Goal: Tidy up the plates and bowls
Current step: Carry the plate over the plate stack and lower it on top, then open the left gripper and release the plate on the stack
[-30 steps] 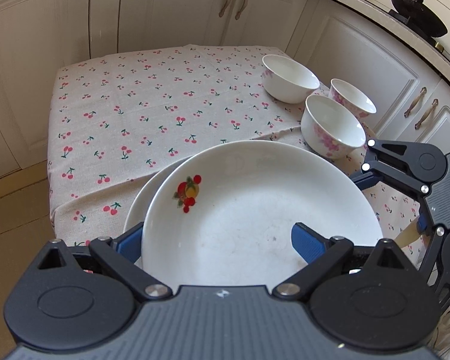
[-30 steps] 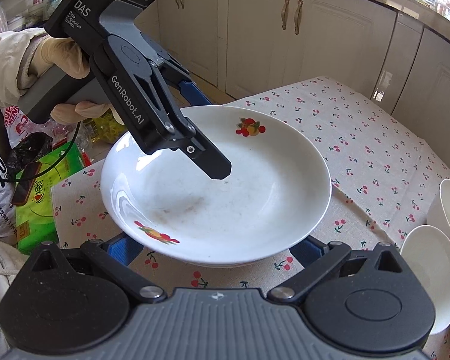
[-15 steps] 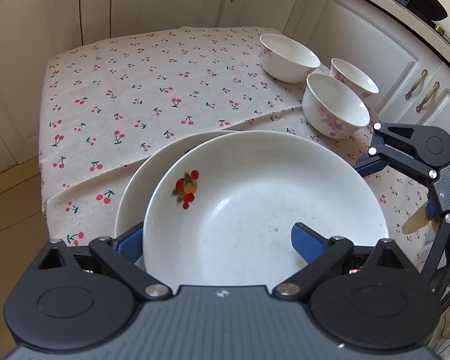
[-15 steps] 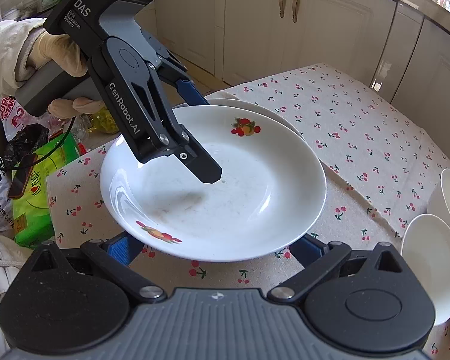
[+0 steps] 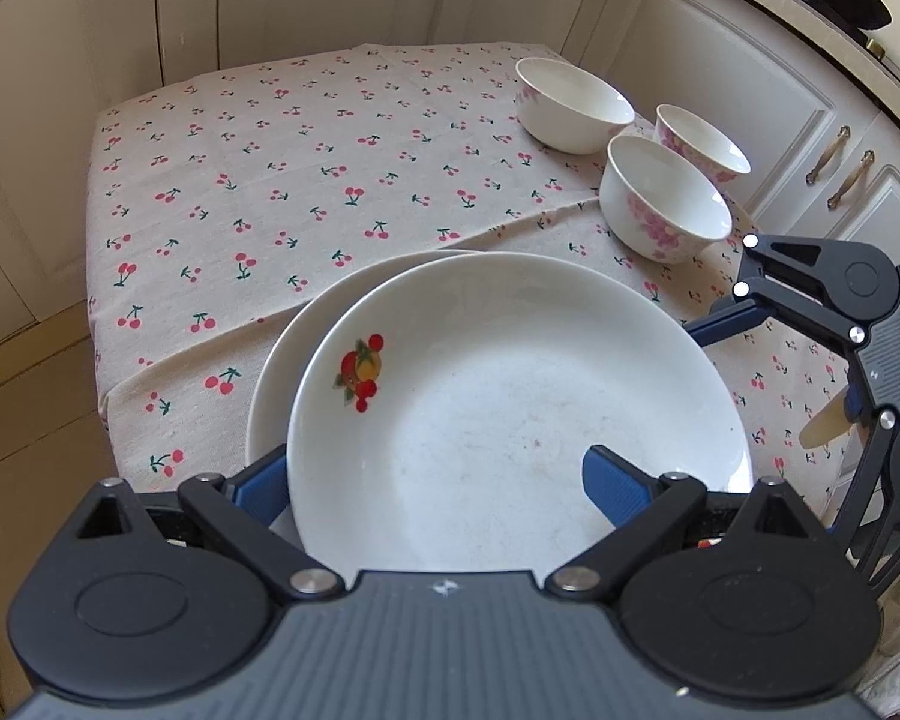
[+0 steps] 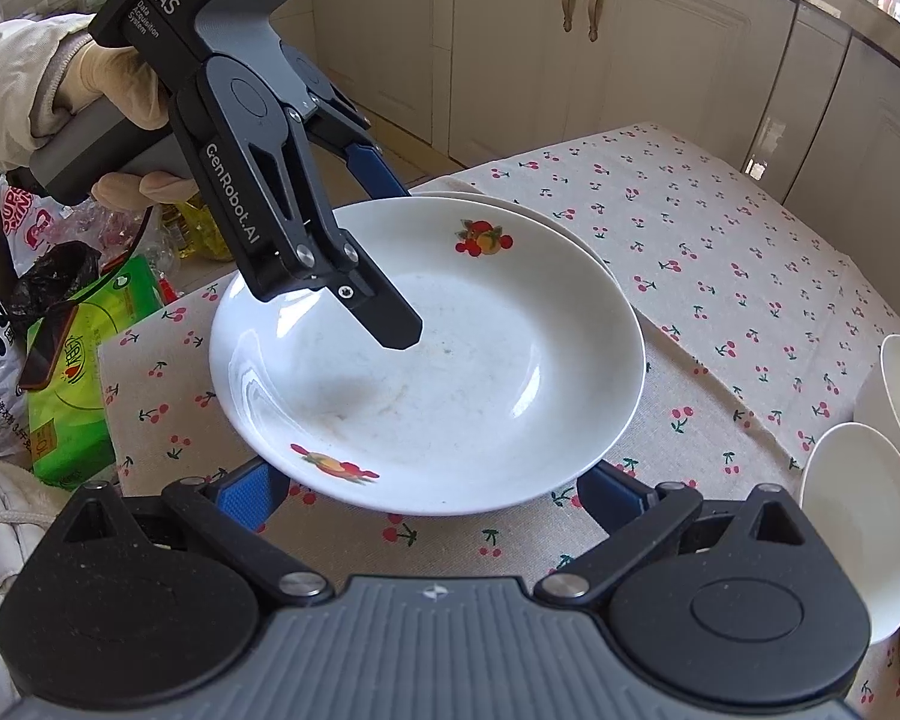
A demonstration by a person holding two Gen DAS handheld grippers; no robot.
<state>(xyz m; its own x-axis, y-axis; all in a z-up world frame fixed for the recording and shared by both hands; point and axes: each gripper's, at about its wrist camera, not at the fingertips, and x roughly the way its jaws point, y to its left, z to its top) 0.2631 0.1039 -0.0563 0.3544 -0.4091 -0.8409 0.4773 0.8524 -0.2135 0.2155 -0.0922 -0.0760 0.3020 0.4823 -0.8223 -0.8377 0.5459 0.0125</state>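
A white deep plate (image 5: 510, 420) (image 6: 450, 390) with fruit prints lies off-centre on a second white plate (image 5: 282, 372) (image 6: 546, 222), on the cherry-print tablecloth (image 5: 330, 180). My left gripper (image 5: 438, 474) (image 6: 393, 252) is open and straddles the upper plate's rim, with one finger above the plate's inside and the other outside it. My right gripper (image 6: 429, 489) (image 5: 774, 372) stands open at the opposite rim, its fingertips hidden under that edge. Three white bowls with pink flowers (image 5: 570, 108) (image 5: 666, 204) (image 5: 702, 144) stand apart at the table's far right.
Cream cabinets (image 5: 720, 90) surround the small table on two sides. The table's left edge drops to the floor (image 5: 30, 420). Bags and a green pack (image 6: 78, 372) sit on the floor beside the table. A gloved hand (image 6: 120, 90) holds the left gripper.
More of the lower plate's rim now shows past the upper plate. Both grippers keep the same wide jaws and about the same places.
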